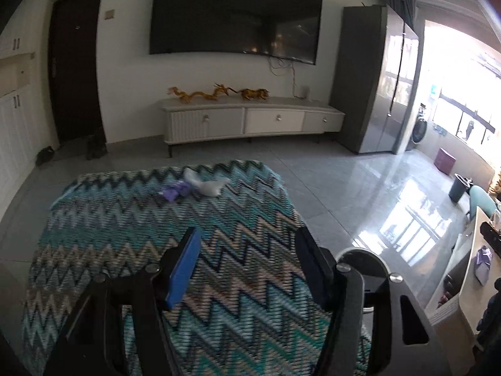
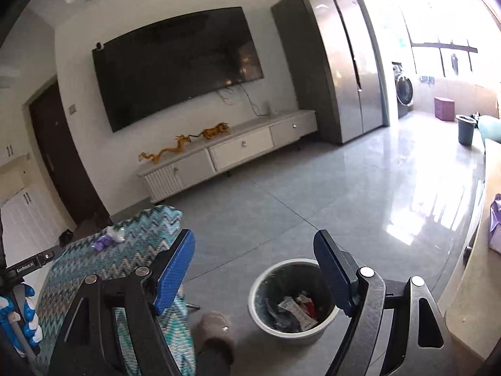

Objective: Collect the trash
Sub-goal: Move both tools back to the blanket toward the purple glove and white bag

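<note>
A purple wrapper [image 1: 175, 191] and a crumpled white tissue [image 1: 209, 185] lie side by side near the far edge of the zigzag-patterned table [image 1: 131, 238]. My left gripper [image 1: 249, 244] is open and empty above the table's near half. My right gripper [image 2: 255, 247] is open and empty, above the floor right of the table, over a grey trash bin [image 2: 292, 297] that holds several scraps. The wrapper [image 2: 102, 242] and tissue [image 2: 118, 235] also show in the right wrist view. The bin's rim [image 1: 360, 252] peeks out behind my left gripper's right finger.
A white TV cabinet [image 1: 250, 119] with gold figurines stands under a wall TV [image 1: 235, 15]. A tall fridge [image 1: 372, 75] is at the right. A second dark bin [image 2: 466, 128] and a counter [image 2: 479, 250] are far right. A slippered foot [image 2: 216, 332] is beside the table.
</note>
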Demonstrator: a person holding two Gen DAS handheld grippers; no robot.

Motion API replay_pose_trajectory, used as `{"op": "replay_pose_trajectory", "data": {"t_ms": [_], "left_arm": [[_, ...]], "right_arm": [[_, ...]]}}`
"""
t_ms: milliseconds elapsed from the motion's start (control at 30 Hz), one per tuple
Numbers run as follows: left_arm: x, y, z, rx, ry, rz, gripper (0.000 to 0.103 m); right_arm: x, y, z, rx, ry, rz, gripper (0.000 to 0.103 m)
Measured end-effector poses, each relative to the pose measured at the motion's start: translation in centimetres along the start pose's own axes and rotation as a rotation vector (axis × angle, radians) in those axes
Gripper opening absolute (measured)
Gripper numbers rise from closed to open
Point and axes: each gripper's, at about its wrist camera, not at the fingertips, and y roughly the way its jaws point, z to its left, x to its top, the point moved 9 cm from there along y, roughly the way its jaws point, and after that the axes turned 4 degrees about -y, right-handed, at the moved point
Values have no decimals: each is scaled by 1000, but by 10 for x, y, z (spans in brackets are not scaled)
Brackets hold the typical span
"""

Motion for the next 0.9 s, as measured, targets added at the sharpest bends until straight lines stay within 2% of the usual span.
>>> {"op": "replay_pose_trajectory", "data": {"t_ms": [200, 500, 700, 900], "left_arm": [[12, -61, 83, 134, -93, -133, 65], [0, -119, 174, 278, -194, -216, 67], [-10, -134, 212, 336, -214, -232, 67], [-15, -131, 226, 345, -208, -224, 67]], "right_arm": [[12, -26, 48, 52, -58, -19, 81], [29, -51, 122, 129, -160, -56, 86], [23, -45, 173, 189, -217, -32, 86], [11, -33, 213, 241, -271, 5, 86]]}}
